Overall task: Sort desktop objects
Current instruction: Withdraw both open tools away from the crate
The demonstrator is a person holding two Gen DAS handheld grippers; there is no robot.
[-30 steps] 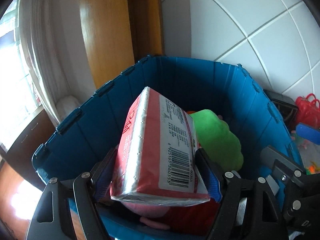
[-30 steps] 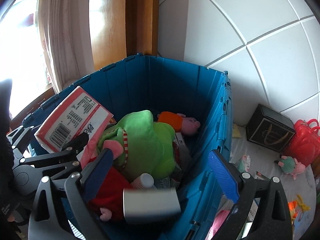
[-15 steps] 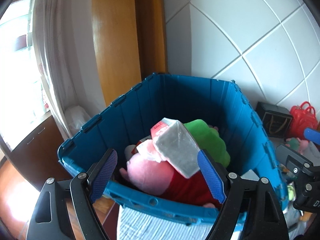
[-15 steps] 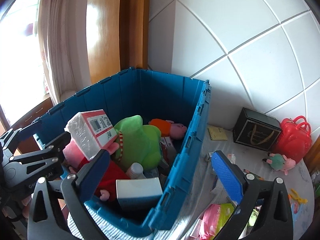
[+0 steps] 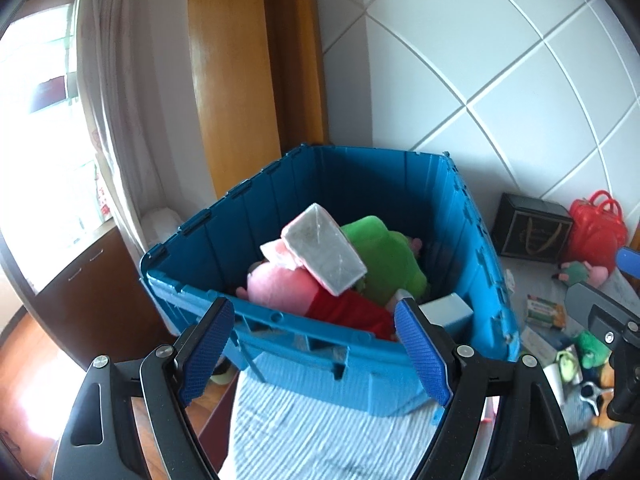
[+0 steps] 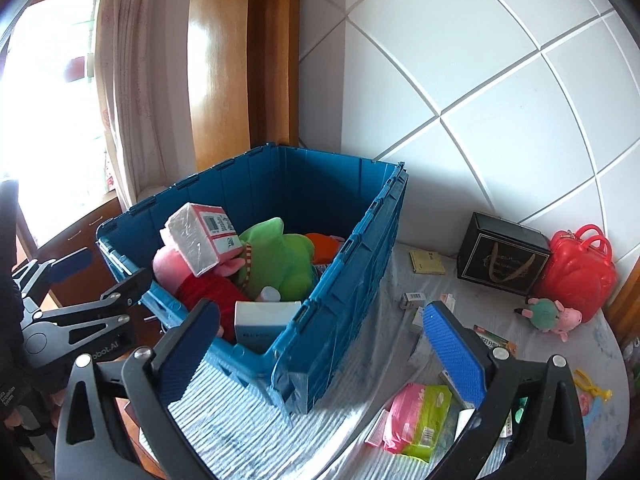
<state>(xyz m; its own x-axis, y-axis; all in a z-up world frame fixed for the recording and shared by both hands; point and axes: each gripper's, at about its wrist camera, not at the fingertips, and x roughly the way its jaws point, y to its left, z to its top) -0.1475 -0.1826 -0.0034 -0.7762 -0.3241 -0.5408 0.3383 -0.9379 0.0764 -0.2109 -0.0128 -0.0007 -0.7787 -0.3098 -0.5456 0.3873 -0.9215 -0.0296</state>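
A blue plastic crate [image 5: 320, 364] [image 6: 356, 264] stands on the striped cloth and holds a red-and-white tissue pack [image 5: 324, 254] [image 6: 202, 238] lying tilted on a pink plush [image 5: 280, 286], a green plush [image 5: 384, 256] [image 6: 280, 256] and a white-and-blue box [image 6: 264, 320]. My left gripper [image 5: 316, 354] is open and empty, in front of the crate's near wall. My right gripper [image 6: 320, 344] is open and empty, over the crate's near right corner.
On the cloth to the right lie a pink and green packet [image 6: 416, 416], small boxes [image 6: 414, 300], a yellow card [image 6: 428, 262], a small pig plush [image 6: 550, 314], a black gift bag [image 6: 504, 254] and a red bag [image 6: 576, 268]. The white tiled wall is behind.
My left gripper opened and let go of the tissue pack, which now lies in the crate. Both grippers pulled back and away from the crate.
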